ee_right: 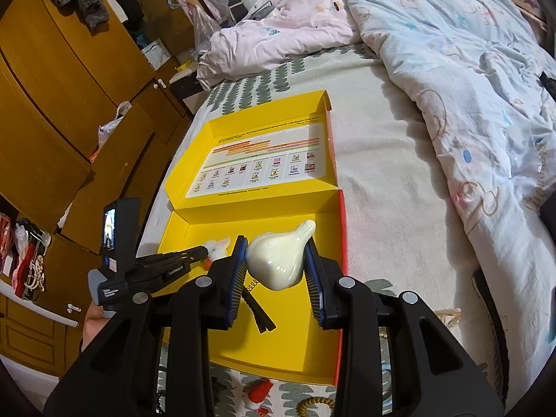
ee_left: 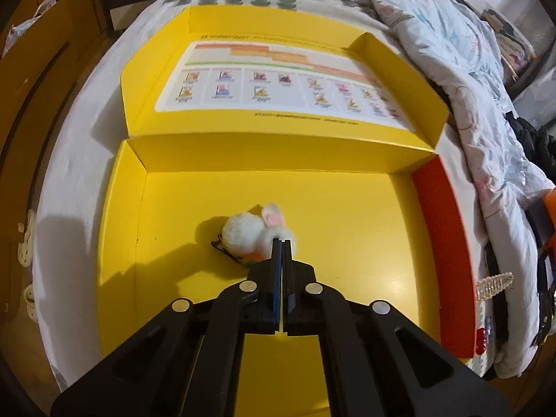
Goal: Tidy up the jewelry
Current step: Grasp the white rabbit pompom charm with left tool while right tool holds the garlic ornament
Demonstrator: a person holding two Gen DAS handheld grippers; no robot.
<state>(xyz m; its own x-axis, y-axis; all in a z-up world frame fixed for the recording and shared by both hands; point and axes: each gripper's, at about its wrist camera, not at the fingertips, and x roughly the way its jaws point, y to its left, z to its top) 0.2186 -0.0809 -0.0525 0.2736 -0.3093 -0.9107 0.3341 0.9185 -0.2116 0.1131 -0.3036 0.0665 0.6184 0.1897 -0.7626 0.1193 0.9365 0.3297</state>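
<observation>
An open yellow box [ee_left: 365, 229] lies on the bed, its lid folded back. In the left wrist view my left gripper [ee_left: 282, 241] is shut on a white fluffy bunny hair clip [ee_left: 253, 231] that rests on the box floor. In the right wrist view my right gripper [ee_right: 276, 255] is shut on a cream glossy claw clip [ee_right: 278, 260] and holds it above the box [ee_right: 323, 333]. The left gripper [ee_right: 205, 251] and the bunny clip [ee_right: 218, 246] show there at the left. A black hair clip [ee_right: 259, 314] hangs or lies under the cream one.
A crumpled quilt [ee_right: 469, 87] covers the bed's right side. A clear comb clip [ee_left: 493, 283] and red beads [ee_left: 481, 338] lie right of the box. A red-white item [ee_right: 259, 391] and a coil tie [ee_right: 312, 405] lie in front of the box. Wooden wardrobes [ee_right: 52, 104] stand left.
</observation>
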